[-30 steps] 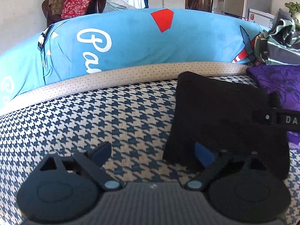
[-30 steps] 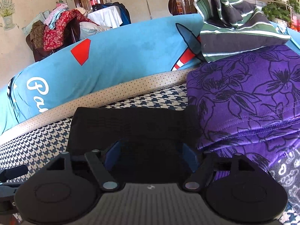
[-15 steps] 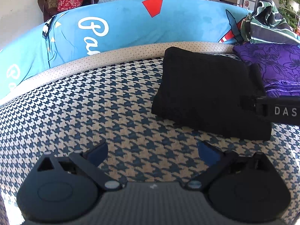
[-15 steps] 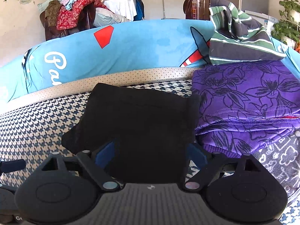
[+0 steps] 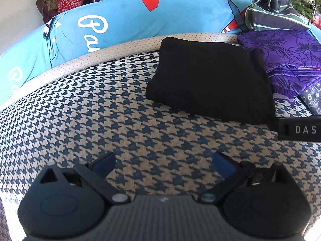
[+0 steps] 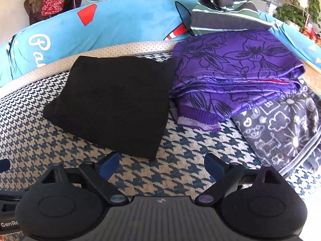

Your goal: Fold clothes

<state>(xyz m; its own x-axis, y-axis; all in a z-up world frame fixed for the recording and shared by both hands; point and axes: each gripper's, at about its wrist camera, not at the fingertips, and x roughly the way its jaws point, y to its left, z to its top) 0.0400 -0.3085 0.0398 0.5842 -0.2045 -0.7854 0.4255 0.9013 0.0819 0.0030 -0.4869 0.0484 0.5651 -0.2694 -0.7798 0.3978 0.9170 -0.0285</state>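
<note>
**Black garment folded and let go**

The black garment lies folded on the houndstooth bed, touching the purple garment. The left tongs gape empty; the right tongs, jaws just opening, hold nothing. This fold looks finished; next, likely pick another piece. No containers show.

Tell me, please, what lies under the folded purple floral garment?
The purple floral garment overlaps a dark doodle-print fabric at its right and the houndstooth cover at its near edge. Anything further beneath is covered.
</note>
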